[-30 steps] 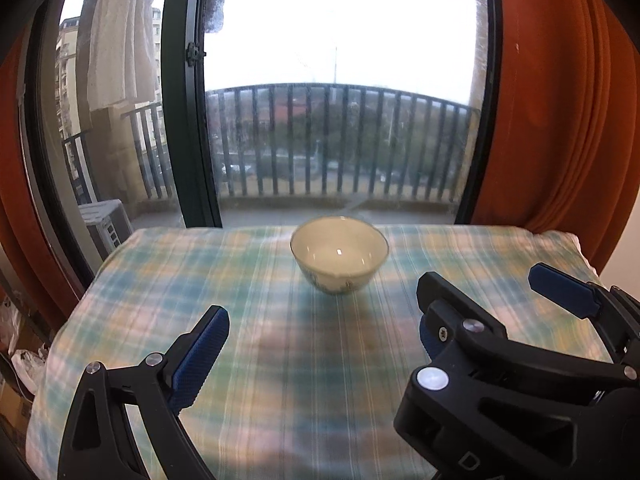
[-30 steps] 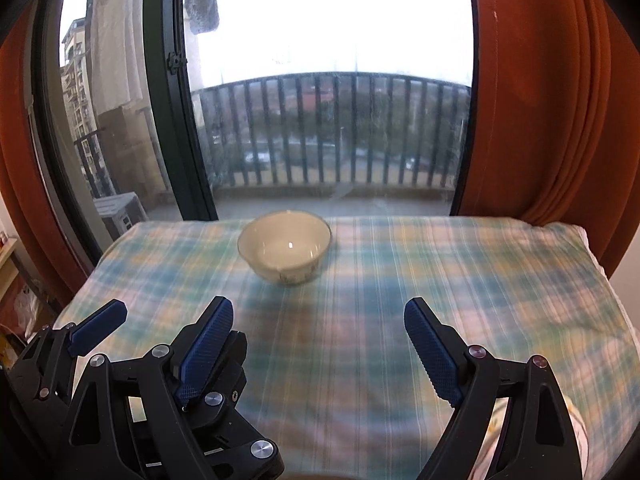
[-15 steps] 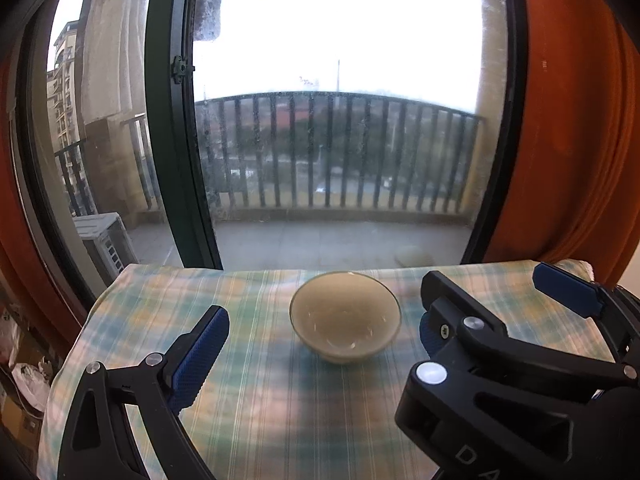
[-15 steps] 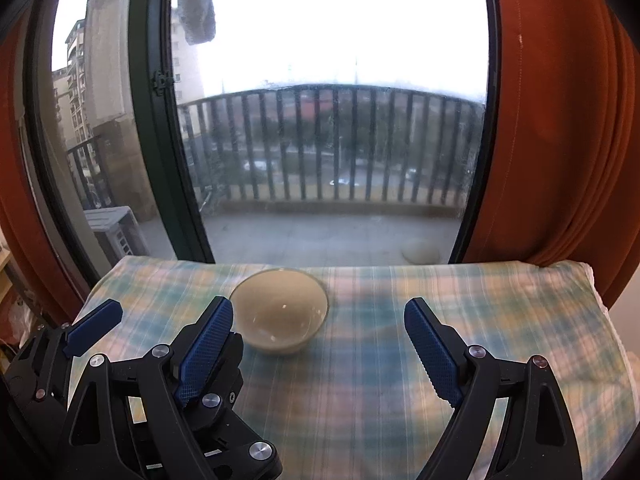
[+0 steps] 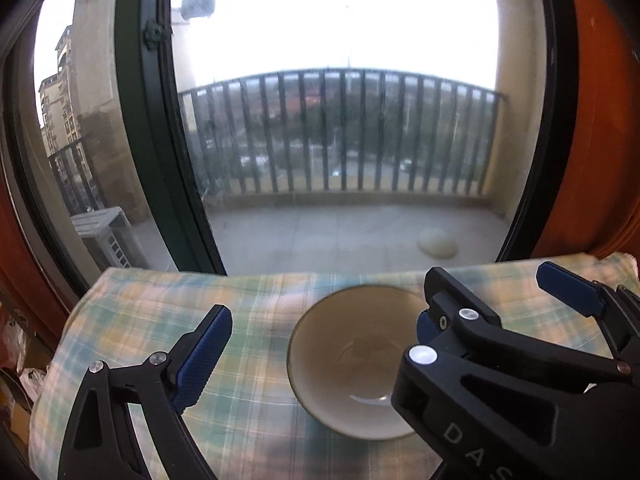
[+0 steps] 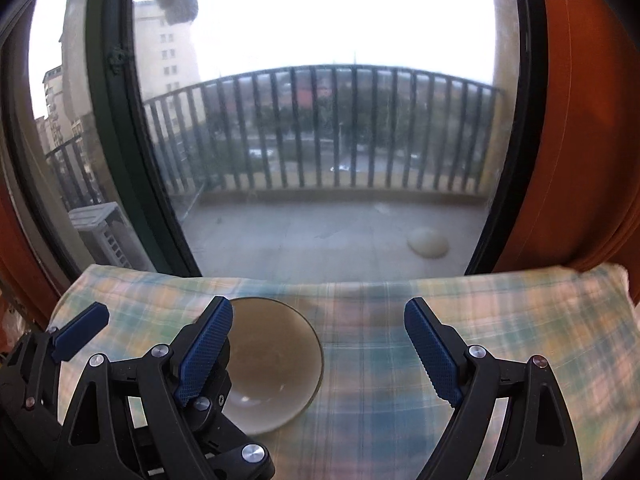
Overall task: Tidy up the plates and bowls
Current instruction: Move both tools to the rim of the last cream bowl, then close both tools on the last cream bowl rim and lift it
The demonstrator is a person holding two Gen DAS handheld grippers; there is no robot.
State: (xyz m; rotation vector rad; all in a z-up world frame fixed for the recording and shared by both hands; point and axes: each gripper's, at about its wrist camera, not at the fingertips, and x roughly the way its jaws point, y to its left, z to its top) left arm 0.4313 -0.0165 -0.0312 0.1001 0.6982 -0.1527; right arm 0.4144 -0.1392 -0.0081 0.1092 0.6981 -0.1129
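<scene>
One empty cream bowl [image 5: 352,360] stands upright on the plaid tablecloth [image 5: 248,320], close to the table's far edge. My left gripper [image 5: 316,344] hovers just short of it with the jaws wide and closing slightly. The bowl lies in line between its fingers, and no pad presses on it. In the right wrist view the bowl [image 6: 276,360] sits left of centre, partly behind the left finger [image 6: 204,356]. My right gripper [image 6: 318,356] is open and holds nothing. The two grippers are side by side, and the right one's black frame hides the bowl's right rim in the left wrist view.
Directly past the table's far edge [image 6: 360,280] is a glass balcony door with a dark frame [image 5: 160,160]. Orange curtains [image 6: 580,140] hang on both sides. Outside lie a pale round object [image 5: 436,242] and a white unit [image 5: 106,236]. Plaid cloth stretches right of the bowl.
Both grippers moved forward and down towards the bowl, which now looks much bigger and lower in both views. The bowl itself has not shifted on the cloth.
</scene>
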